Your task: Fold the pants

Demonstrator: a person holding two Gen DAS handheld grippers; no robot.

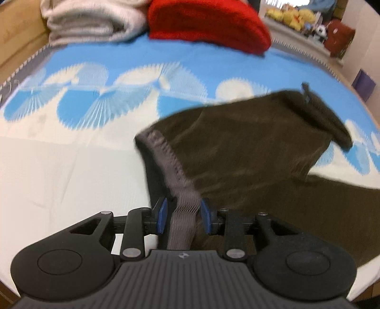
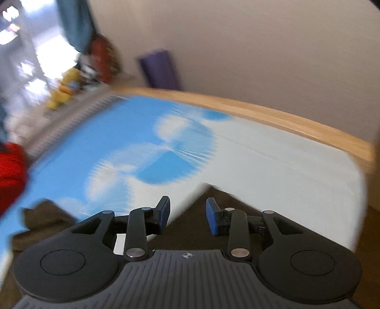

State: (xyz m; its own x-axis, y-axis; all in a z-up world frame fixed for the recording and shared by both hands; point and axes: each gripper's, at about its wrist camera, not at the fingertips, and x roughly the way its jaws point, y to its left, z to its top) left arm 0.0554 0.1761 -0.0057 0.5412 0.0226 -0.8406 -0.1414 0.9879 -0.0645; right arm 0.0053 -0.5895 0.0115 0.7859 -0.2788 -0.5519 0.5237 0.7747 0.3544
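Dark olive-brown pants (image 1: 249, 142) lie on the bed, partly lifted and folded over, with a grey stitched inner seam showing. My left gripper (image 1: 182, 217) is shut on the pants' grey seam edge (image 1: 182, 206) and holds that edge up off the bed. In the right wrist view, my right gripper (image 2: 187, 215) is open and empty, hovering over a corner of the pants (image 2: 197, 228). Another bit of the pants (image 2: 40, 218) shows at the lower left. That view is blurred by motion.
The bed has a blue and white patterned cover (image 1: 118, 95). A folded white blanket (image 1: 90, 21) and a red garment (image 1: 206, 23) lie at its far side. A wooden bed frame (image 2: 285, 121) runs along the wall. Toys and clutter (image 1: 304, 16) sit beyond the bed.
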